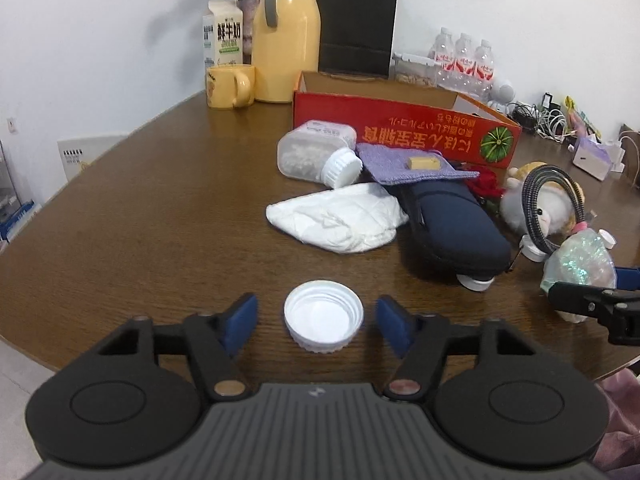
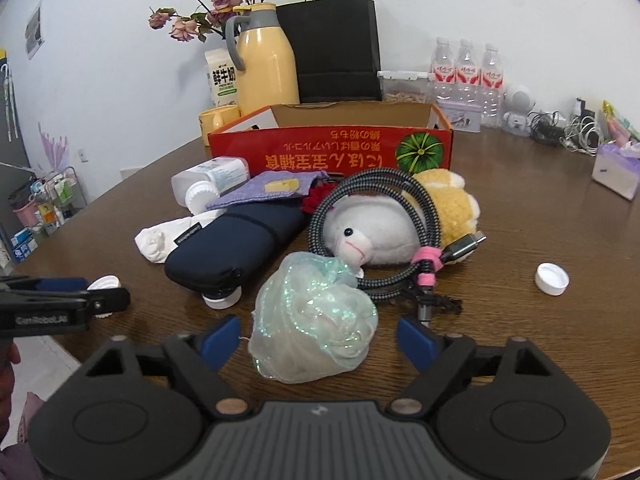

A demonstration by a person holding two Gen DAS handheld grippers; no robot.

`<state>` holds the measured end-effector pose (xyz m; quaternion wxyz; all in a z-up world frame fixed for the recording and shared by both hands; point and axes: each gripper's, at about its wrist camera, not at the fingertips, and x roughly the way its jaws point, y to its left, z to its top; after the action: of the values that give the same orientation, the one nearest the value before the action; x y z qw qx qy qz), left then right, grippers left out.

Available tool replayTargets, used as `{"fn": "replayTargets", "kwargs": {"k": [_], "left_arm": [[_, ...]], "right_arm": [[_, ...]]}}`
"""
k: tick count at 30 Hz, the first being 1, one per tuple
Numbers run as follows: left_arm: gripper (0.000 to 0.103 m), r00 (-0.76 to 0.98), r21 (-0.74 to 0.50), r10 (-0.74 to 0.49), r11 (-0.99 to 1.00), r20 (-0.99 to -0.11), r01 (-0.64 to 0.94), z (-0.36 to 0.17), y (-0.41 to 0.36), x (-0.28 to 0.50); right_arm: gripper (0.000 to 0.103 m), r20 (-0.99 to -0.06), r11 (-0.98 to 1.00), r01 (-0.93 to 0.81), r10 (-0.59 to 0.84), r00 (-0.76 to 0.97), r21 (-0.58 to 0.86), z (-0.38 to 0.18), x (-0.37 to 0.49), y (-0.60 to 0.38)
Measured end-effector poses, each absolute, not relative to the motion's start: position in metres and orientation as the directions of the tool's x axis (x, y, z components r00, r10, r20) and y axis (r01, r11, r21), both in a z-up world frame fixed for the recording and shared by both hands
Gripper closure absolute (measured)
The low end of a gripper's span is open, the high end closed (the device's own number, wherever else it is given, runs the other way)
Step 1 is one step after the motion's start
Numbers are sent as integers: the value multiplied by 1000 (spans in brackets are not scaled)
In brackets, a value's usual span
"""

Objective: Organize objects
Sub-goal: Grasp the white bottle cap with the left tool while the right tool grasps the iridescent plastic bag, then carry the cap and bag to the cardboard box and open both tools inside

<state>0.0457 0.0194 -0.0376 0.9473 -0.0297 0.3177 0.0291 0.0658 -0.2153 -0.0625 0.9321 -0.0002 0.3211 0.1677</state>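
My left gripper [image 1: 316,320] is open, its blue pads either side of a white bottle cap [image 1: 323,320] lying open side up on the brown table [image 1: 160,208]. My right gripper [image 2: 319,340] is open around a shimmery organza pouch [image 2: 314,320], not touching it. Behind lie a navy pouch [image 2: 236,244], a plush toy [image 2: 380,228] ringed by a braided cable [image 2: 404,272], a white cloth [image 1: 340,220], a purple knit cloth [image 1: 408,164], a clear jar [image 1: 312,152] on its side and an open red cardboard box [image 2: 332,152]. The left gripper also shows at the left edge of the right wrist view [image 2: 60,304].
A yellow thermos [image 1: 286,36], yellow mug [image 1: 230,86], milk carton [image 1: 222,32], black paper bag [image 1: 354,20], water bottles [image 2: 466,72] and tangled chargers [image 2: 568,132] stand along the back. Another white cap [image 2: 552,278] lies at the right. A tissue pack [image 2: 616,172] sits far right.
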Motion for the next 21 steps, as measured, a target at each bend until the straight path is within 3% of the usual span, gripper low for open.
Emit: {"fn": "replayTargets", "kwargs": {"k": [1,5,8,14,21], "left_arm": [[61,798,-32,39,997,-601,-72,-38,19,45],[62,806,-40,25,997,-592,-60,-37,18,44],[62,812,-43,19,998,-583,-55,-35,18,43],[62,845,-40,18,998,-534,-47,-17,19,45],[62,909,-32,-4,999,-417,-10,21,11,72]], "right_arm": [[28,-598,941,-318,319,735,112,-64,66,-215],[48,-585,929,-343,357,728,140,-65,66,-218],[56,-570,922,-356,376,730,152,-63,64,-220],[62,-540,917,-373,388,746,143,-55,62,-222],[62,-438,914,-394,395,807,99,-20,84,-227]]}}
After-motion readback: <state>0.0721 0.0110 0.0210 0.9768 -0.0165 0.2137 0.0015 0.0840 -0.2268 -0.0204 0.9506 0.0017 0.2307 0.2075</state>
